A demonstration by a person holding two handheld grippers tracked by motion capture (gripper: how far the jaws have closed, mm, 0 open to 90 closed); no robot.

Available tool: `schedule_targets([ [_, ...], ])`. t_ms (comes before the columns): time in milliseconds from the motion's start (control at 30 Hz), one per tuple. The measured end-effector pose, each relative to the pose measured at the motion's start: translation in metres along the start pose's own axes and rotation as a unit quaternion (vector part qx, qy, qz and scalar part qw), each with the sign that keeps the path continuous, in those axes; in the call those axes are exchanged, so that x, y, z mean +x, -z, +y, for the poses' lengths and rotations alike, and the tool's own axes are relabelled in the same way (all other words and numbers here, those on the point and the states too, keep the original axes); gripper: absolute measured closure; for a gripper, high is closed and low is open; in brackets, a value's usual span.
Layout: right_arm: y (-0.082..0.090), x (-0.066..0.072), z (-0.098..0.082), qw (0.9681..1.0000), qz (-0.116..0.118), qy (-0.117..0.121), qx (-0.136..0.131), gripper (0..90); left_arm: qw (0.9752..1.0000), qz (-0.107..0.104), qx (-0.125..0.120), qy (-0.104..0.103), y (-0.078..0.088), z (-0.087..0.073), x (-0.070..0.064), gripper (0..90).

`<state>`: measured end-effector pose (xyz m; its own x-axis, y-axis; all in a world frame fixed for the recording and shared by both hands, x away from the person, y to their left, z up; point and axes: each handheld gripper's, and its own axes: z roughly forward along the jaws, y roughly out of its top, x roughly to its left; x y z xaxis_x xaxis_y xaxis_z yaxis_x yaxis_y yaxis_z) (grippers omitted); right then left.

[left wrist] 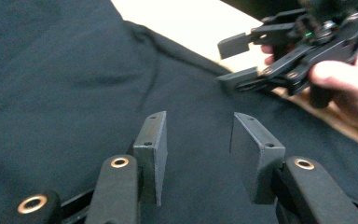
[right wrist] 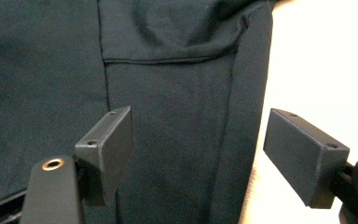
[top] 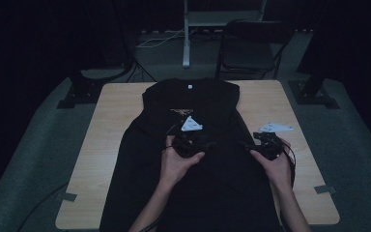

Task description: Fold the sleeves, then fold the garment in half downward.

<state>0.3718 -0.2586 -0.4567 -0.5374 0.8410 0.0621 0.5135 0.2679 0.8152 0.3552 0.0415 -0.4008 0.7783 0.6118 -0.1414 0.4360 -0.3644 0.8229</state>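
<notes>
- Lay flat down the middle of the desk [top: 111, 104], a black shirt [top: 193, 164], collar toward the far edge, hem spilling over the near edge.
- Looked part-folded already: sides apparently tucked in, leaving a narrow strip, with bare wood showing along the left and right edges.
- Hovered over the shirt's middle, left gripper [left wrist: 196, 140], jaws spread, nothing between them, only dark cloth beneath.
- Judged free of the cloth for now, perhaps lining up for a fresh hold.
- Sat at the shirt's right side, right gripper [right wrist: 198, 154], toward the desk's right edge.
- Stood wide apart there too, jaws straddling the folded right border of the shirt, one pad over cloth, the other out over pale wood.
- No pinch seen yet; pads clear of the fabric.
- Seemed placed that way to take the border cleanly between the pads.
- Showed from the left gripper view as well, right gripper [left wrist: 237, 63] with its hand [left wrist: 349, 88] behind, low above the shirt's edge.
- Seemed the likely next call: a grab on both sides, then a fold, with care not to drag the layers.
</notes>
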Motion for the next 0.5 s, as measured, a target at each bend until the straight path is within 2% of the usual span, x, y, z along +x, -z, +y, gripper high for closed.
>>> schedule_targets([
  [433,-0.001,0.002,0.000,1.0000,0.001,0.003,0.004,23.1,0.9985,0.048,0.013,0.022,0.030,-0.022,0.041,54.9],
  [500,-0.001,0.001,0.000,1.0000,0.002,0.002,0.004,23.1,0.9979,0.055,0.012,0.031,0.035,-0.024,0.049,54.6],
])
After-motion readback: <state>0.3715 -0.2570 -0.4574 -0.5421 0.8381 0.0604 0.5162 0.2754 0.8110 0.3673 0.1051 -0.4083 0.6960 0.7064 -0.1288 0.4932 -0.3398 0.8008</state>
